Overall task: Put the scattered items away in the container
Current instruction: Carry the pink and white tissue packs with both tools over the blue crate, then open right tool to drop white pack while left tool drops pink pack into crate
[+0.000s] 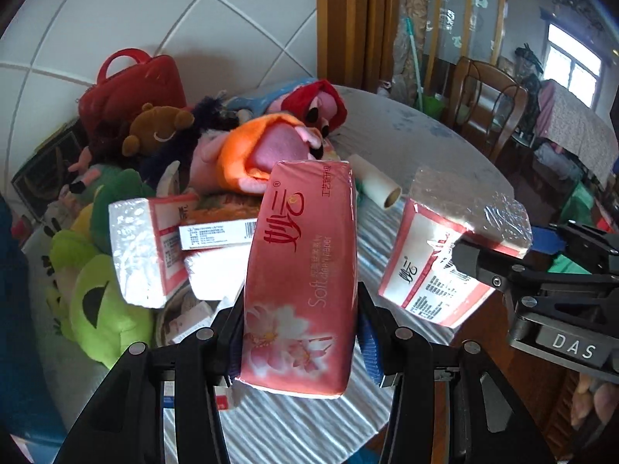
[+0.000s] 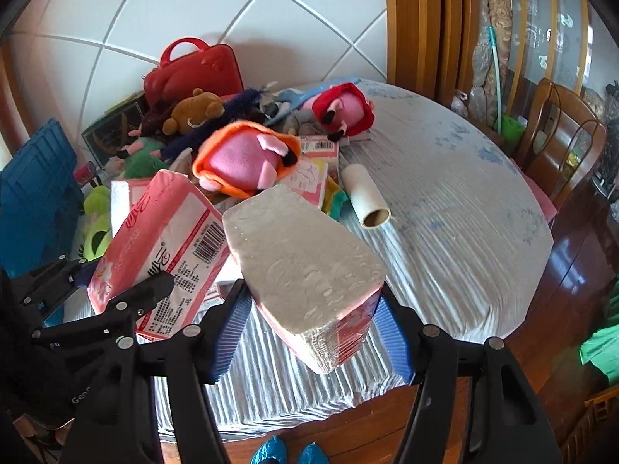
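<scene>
Left wrist: my left gripper (image 1: 301,332) clamps glossy pink plastic-wrapped tissue pack (image 1: 301,270) | right gripper (image 2: 313,324) pinches crinkly white-topped tissue pack (image 2: 305,266) | ribbed striped tablecloth (image 2: 445,201), white tiled wall (image 2: 232,4)

I count four tissue packs (image 1: 301,270) (image 1: 445,255) (image 1: 143,247) (image 1: 216,274), one cardboard tube (image 2: 367,197), one red case (image 2: 193,69), two hooded pink plush toys (image 2: 247,158) (image 2: 344,110).

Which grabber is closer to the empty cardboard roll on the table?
Right. The right gripper, clamping a tissue pack, sits just below the cardboard roll. The left gripper, holding another pack, is farther left.
</scene>
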The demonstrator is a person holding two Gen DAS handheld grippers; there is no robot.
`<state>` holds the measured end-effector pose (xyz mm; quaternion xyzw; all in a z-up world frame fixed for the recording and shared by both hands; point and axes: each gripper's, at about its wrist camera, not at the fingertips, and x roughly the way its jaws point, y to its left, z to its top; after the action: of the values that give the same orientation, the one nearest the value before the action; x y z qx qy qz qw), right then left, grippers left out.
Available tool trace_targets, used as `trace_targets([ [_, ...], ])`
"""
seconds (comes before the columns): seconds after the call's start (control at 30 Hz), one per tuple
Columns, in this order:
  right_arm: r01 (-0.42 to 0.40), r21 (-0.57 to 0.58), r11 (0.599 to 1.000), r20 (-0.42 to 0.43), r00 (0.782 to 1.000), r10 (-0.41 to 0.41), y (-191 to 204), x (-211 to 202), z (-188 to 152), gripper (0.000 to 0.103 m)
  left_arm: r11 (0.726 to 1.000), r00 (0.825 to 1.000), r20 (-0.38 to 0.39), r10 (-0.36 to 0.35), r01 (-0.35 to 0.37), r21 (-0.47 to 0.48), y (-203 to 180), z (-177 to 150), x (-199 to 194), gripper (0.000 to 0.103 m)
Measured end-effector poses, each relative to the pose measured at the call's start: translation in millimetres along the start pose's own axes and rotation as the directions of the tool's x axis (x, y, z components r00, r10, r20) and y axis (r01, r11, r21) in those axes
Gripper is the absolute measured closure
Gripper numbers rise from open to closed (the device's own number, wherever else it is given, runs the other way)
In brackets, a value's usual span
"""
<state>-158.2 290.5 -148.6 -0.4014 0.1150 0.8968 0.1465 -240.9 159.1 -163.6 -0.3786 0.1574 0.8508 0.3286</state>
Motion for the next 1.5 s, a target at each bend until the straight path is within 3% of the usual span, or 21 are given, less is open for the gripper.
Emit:
trace_targets([
  [0.23,-0.096,-0.150,0.984,0.131,0.985,0.116,39.0,-45.1,42.0,0.040,0.986,0.980,0.139,0.143,-0.130,-0.102,28.5,16.2,-69.9,0.056],
  [0.47,-0.208,-0.333,0.920,0.177,0.944,0.277,112.7,-65.3,84.9,0.040,0.924,0.920,0.185,0.345,-0.299,-0.237,81.2,21.0,-135.0,0.056],
  [0.6,-0.269,-0.418,0.868,0.188,0.909,0.373,168.8,-76.9,107.1,0.040,0.867,0.867,0.196,0.459,-0.389,-0.311,123.1,21.4,-179.5,0.056],
  [0.77,-0.319,-0.511,0.798,0.220,0.849,0.480,250.6,-103.1,128.0,0.040,0.769,0.770,0.205,0.604,-0.497,-0.401,189.6,13.5,-241.6,0.056],
  [0.9,-0.340,-0.576,0.744,0.255,0.790,0.558,324.7,-125.8,141.7,0.042,0.692,0.695,0.197,0.692,-0.560,-0.455,250.1,-1.5,-284.5,0.056],
  [0.97,-0.350,-0.607,0.713,0.260,0.761,0.595,365.1,-134.5,147.8,0.043,0.656,0.664,0.180,0.726,-0.589,-0.472,280.7,-11.6,-300.4,0.056],
  [1.07,-0.370,-0.656,0.658,0.235,0.728,0.644,430.8,-139.7,152.3,0.043,0.609,0.637,0.139,0.759,-0.617,-0.498,327.2,-31.0,-314.1,0.056],
  [1.2,-0.424,-0.693,0.582,0.169,0.690,0.704,508.4,-137.8,151.0,0.043,0.565,0.620,0.079,0.780,-0.645,-0.515,378.3,-61.9,-318.3,0.056],
  [1.27,-0.448,-0.705,0.550,0.124,0.685,0.717,543.0,-132.1,147.3,0.043,0.555,0.629,0.047,0.776,-0.645,-0.526,400.4,-75.3,-315.4,0.056],
  [1.4,-0.457,-0.727,0.513,0.048,0.711,0.702,595.6,-114.8,127.6,0.043,0.548,0.656,-0.014,0.754,-0.641,-0.537,436.4,-99.5,-310.4,0.056],
  [1.5,-0.470,-0.727,0.500,-0.013,0.738,0.675,617.1,-91.1,117.2,0.043,0.558,0.693,-0.066,0.718,-0.630,-0.540,458.7,-110.8,-295.8,0.055],
])
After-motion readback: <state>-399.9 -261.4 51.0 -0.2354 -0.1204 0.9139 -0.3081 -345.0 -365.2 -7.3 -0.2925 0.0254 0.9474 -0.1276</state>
